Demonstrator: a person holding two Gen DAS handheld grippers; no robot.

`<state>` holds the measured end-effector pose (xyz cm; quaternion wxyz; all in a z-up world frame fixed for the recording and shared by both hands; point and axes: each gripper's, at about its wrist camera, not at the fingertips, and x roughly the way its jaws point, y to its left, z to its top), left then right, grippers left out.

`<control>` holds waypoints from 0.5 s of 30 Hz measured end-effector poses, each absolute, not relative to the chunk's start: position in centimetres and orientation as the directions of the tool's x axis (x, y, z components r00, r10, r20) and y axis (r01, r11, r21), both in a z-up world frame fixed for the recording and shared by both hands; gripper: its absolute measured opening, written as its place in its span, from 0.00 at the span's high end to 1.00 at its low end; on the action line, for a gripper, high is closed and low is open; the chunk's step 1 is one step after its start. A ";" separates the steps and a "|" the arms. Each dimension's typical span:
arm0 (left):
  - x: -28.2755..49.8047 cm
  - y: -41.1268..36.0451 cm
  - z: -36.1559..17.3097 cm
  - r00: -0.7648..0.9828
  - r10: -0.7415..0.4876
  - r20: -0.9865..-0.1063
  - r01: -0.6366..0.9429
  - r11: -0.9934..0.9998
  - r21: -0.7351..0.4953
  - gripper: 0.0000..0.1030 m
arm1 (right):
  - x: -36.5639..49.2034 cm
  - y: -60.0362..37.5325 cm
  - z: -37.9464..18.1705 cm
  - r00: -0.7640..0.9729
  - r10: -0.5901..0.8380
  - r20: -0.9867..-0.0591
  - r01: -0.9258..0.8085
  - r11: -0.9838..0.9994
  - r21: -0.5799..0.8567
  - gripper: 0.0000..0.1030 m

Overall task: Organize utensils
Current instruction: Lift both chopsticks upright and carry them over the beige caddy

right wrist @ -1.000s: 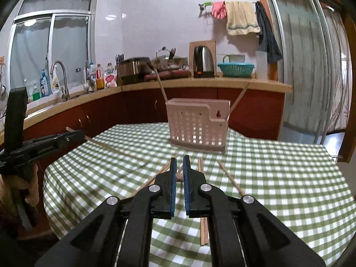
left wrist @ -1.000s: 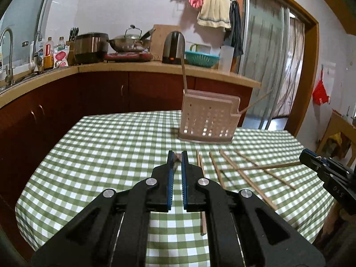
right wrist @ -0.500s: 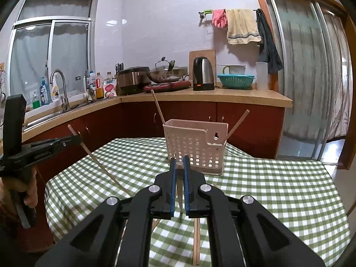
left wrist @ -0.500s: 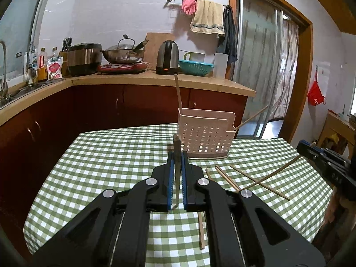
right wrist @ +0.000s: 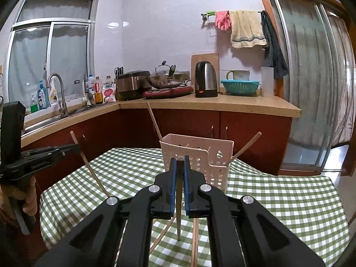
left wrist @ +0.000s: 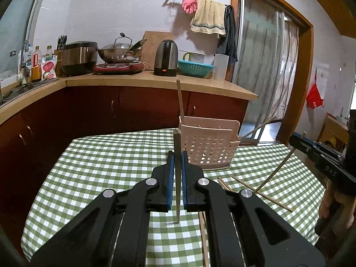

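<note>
A pale pink perforated utensil basket [left wrist: 209,149] [right wrist: 200,155] stands on the green checked tablecloth [left wrist: 106,162] with two chopsticks leaning in it. My left gripper [left wrist: 177,153] is shut on a wooden chopstick [left wrist: 177,200] that hangs nearly upright above the cloth, just left of the basket. My right gripper [right wrist: 180,160] is shut on another chopstick [right wrist: 178,218], in front of the basket. Each gripper shows in the other's view, its chopstick slanting down: right gripper [left wrist: 299,141], left gripper [right wrist: 73,149]. Several loose chopsticks [left wrist: 262,193] [right wrist: 194,240] lie on the cloth.
A counter [right wrist: 222,103] behind the table carries a kettle [right wrist: 205,79], a wok, a rice cooker and a teal colander. A sink with a tap [right wrist: 56,93] lies at the left, a sliding glass door [right wrist: 311,102] at the right. A hand [right wrist: 29,200] grips the left tool.
Both grippers have risen from the table, each lifting a chopstick off the cloth. The chopsticks now hang clear of the table, and the basket sits lower in both views.
</note>
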<state>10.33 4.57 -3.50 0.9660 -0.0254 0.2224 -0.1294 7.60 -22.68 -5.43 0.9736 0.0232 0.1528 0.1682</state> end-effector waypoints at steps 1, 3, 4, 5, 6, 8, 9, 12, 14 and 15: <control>10.5 4.5 -3.5 0.867 -0.264 -0.423 0.241 0.965 -0.107 0.93 | 7.8 -22.7 -5.4 0.896 0.335 -0.291 -0.321 0.942 0.097 0.94; 11.0 4.4 -3.3 0.863 -0.274 -0.424 0.250 0.962 -0.111 0.93 | 8.1 -22.8 -5.0 0.896 0.337 -0.289 -0.321 0.941 0.103 0.94; 11.1 4.4 -3.1 0.864 -0.276 -0.422 0.254 0.961 -0.108 0.94 | 8.2 -22.9 -4.8 0.897 0.339 -0.285 -0.322 0.941 0.106 0.94; 11.2 4.3 -3.0 0.864 -0.278 -0.419 0.258 0.960 -0.105 0.94 | 8.2 -23.0 -4.5 0.898 0.342 -0.279 -0.323 0.940 0.112 0.94; 11.3 4.2 -2.6 0.866 -0.282 -0.413 0.265 0.959 -0.100 0.94 | 8.4 -23.2 -4.2 0.899 0.343 -0.273 -0.324 0.939 0.114 0.94; 11.5 4.0 -2.0 0.865 -0.297 -0.403 0.280 0.955 -0.103 0.94 | 8.5 -23.5 -3.3 0.903 0.346 -0.255 -0.326 0.938 0.118 0.94; 11.7 3.9 -1.5 0.865 -0.308 -0.397 0.289 0.951 -0.107 0.94 | 8.5 -23.6 -2.9 0.905 0.347 -0.248 -0.327 0.938 0.119 0.94; 12.4 3.7 -0.3 0.865 -0.334 -0.375 0.314 0.942 -0.116 0.94 | 9.0 -24.2 -1.4 0.913 0.348 -0.213 -0.330 0.937 0.119 0.94; 13.0 3.4 0.9 0.866 -0.355 -0.353 0.334 0.935 -0.122 0.94 | 9.3 -24.4 -0.4 0.919 0.346 -0.189 -0.329 0.937 0.113 0.94; 13.4 3.2 1.5 0.866 -0.365 -0.342 0.344 0.931 -0.122 0.94 | 9.6 -24.6 0.3 0.924 0.342 -0.174 -0.327 0.939 0.107 0.94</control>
